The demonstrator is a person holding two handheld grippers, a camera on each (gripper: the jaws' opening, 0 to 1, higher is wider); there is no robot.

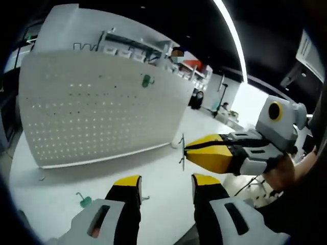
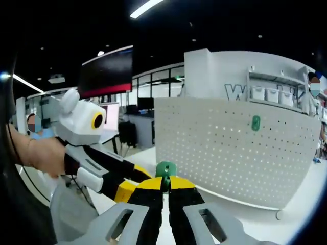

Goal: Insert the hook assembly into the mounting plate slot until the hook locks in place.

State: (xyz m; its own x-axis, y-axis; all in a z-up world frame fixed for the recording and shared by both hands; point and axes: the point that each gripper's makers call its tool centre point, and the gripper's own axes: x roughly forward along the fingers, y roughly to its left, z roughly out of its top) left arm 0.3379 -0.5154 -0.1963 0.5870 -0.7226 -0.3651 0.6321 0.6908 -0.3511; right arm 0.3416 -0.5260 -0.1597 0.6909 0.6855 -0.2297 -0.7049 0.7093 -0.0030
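My right gripper (image 2: 165, 186) pinches a green hook (image 2: 166, 170); my left gripper (image 1: 166, 184) gapes empty. Pegboard (image 1: 97, 112) at upper left holds another hook (image 1: 147, 80).

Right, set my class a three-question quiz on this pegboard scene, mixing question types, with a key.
1. True or false: the left gripper is shut on a hook.
2. What does the right gripper hold between its jaws? A) a green hook assembly B) a screwdriver C) nothing
3. Fill the blank: a second green hook is already mounted on the white ____.

Key
1. False: its jaws stand open with nothing between them.
2. A
3. pegboard
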